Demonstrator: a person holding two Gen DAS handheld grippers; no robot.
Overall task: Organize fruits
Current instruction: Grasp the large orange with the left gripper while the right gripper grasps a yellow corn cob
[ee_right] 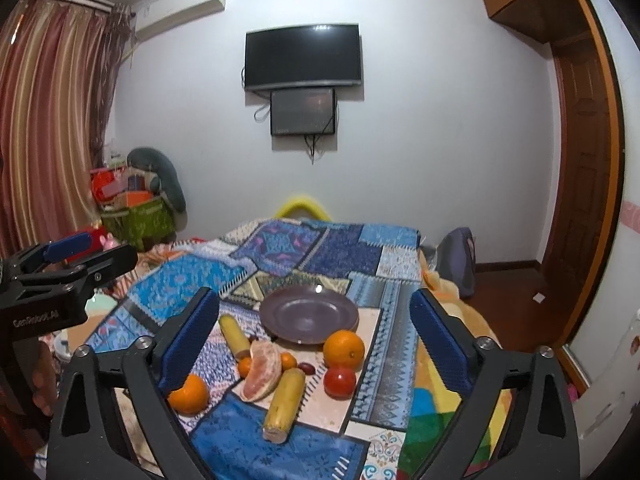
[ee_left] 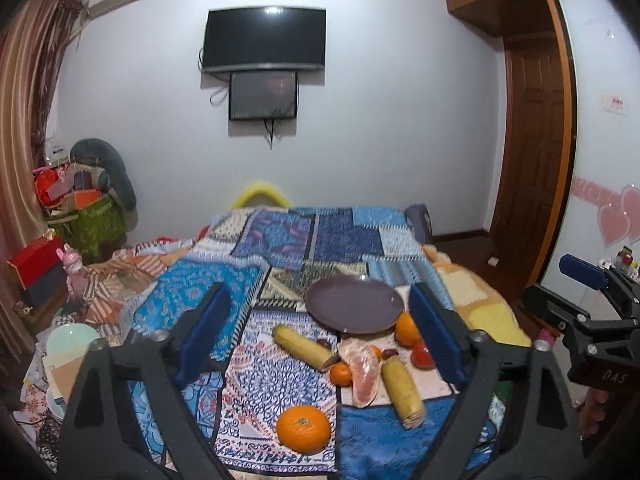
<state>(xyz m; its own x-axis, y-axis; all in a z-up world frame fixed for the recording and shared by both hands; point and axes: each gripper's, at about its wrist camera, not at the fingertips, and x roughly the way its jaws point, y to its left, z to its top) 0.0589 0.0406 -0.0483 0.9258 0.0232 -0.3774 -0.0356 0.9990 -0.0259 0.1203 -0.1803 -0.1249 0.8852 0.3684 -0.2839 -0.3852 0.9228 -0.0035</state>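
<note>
Hanging at far left: striped curtain [ee_right: 44, 112] in soft folds, brown and pink bands, upper left of the right wrist view.
Left tongs: left gripper [ee_left: 320, 316], black frame with blue ribbed pads, jaws wide apart and holding nothing; the fruit lies on the cloth in the gap, untouched.
Cover: patchwork quilt [ee_right: 280, 256], blue, white and cream printed squares, spread flat over the bed in the middle of the frame.
Near orange: orange [ee_left: 304, 428], round and dimpled, lower centre of the left wrist view, apart from the cluster.
Bananas: banana piece [ee_right: 234, 338], stubby yellow cylinder just left of the plate; second banana piece [ee_right: 284, 404], longer, slanting down at lower centre.
Citrus segment: grapefruit wedge [ee_right: 262, 370], pink and pulpy, between the two banana pieces, touching a small orange.
Dish: plate [ee_right: 308, 314], round, smooth, dull purple, glossy, empty, centre of frame behind the fruit.
Right of cluster: large orange [ee_right: 344, 350] against the plate's front rim; tomato [ee_right: 339, 382], red and shiny, just below it.
Right tongs: right gripper [ee_right: 316, 344], same black frame and blue pads, jaws wide apart, gripping nothing.
Wall: television [ee_right: 302, 58], dark glossy rectangle, upper centre.
</note>
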